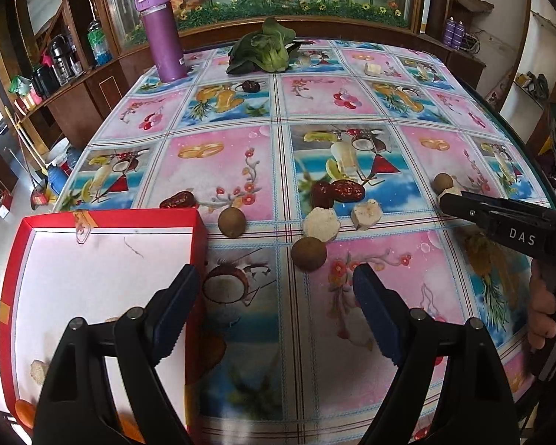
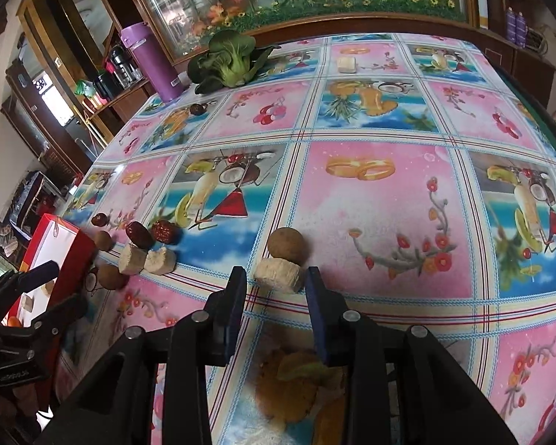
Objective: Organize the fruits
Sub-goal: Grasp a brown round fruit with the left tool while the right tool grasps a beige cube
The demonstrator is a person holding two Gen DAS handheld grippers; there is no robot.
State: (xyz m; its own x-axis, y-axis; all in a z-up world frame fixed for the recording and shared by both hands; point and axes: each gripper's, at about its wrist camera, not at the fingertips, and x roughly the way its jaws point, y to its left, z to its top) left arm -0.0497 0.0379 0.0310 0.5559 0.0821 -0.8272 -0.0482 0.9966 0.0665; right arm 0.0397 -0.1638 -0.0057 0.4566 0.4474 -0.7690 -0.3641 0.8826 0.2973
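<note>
Left wrist view: red box (image 1: 200,230) holds pale pieces (image 1: 37,371); both fingers spread wide

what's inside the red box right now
The red box holds a pale chunk and an orange piece near its front corner. The left gripper hides part of the white floor, so more could lie there.

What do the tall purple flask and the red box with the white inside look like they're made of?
The tall purple flask looks like matte-coated metal or plastic, with a clear band under its lid; which one, I can't tell. The red box with the white inside seems to be glossy cardboard, judging by its thin folded walls and taped corner.
</note>
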